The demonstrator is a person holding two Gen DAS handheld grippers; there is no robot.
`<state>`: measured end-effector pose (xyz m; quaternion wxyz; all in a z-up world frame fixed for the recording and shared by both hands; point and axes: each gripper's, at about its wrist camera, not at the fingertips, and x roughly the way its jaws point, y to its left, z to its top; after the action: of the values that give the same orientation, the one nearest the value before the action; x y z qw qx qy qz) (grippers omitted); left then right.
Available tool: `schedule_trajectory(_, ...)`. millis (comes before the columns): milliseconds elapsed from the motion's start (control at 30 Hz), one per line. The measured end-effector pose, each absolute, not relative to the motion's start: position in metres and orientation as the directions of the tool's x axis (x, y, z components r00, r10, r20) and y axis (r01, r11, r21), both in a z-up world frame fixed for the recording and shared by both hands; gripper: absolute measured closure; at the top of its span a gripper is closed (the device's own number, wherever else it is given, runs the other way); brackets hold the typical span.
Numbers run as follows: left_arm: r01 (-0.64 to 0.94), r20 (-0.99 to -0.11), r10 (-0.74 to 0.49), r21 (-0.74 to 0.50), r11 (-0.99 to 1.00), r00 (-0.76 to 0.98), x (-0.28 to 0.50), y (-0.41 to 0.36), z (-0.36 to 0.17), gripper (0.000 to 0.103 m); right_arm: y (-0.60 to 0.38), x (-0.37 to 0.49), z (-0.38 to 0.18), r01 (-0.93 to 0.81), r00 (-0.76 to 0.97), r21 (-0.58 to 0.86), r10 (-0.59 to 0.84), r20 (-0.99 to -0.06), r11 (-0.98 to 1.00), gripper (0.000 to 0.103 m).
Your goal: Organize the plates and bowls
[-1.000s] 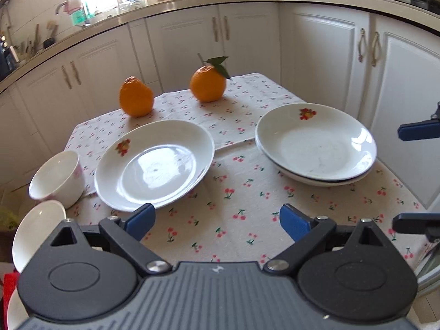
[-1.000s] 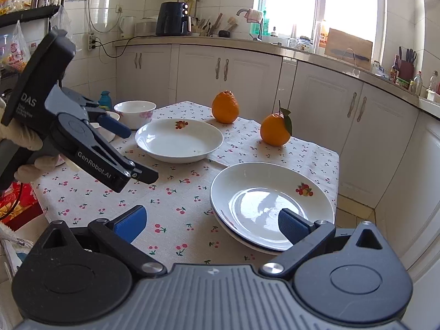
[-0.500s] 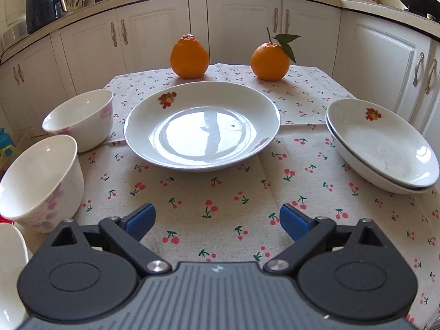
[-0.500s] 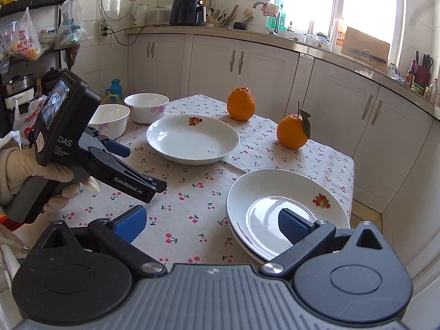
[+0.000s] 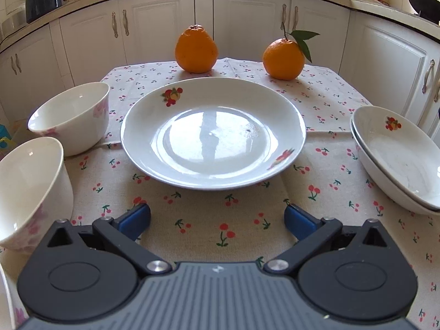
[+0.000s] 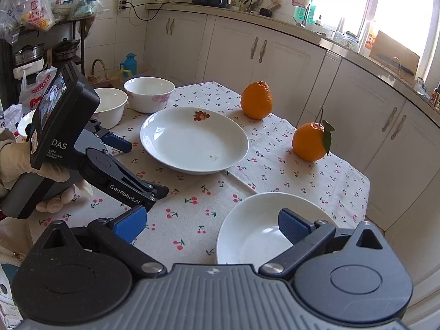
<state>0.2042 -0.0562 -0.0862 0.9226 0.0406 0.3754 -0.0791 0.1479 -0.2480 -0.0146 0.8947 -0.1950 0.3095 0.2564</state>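
From the left wrist view, the left tongs are spreading wider with nothing between them, low over the cherry-print surface. The single plate lies just ahead, two bowls at its left, two stacked plates at right.

From the right wrist view, the right tongs stand spread and empty above the stacked plates. A gloved hand holds the left tongs near the single plate.

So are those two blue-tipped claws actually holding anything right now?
No. The left gripper is opening over bare tablecloth; the right gripper is open above it too, nothing between its fingers.
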Motion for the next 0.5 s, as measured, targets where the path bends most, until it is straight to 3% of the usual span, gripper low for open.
schedule_trajectory(500,0.132,-0.660,-0.087,0.020,0.991,0.746,0.215,-0.054,-0.091,0.000,-0.216,0.259,-0.004,-0.734,0.504,-0.085,0.456,-0.733,0.674,0.000)
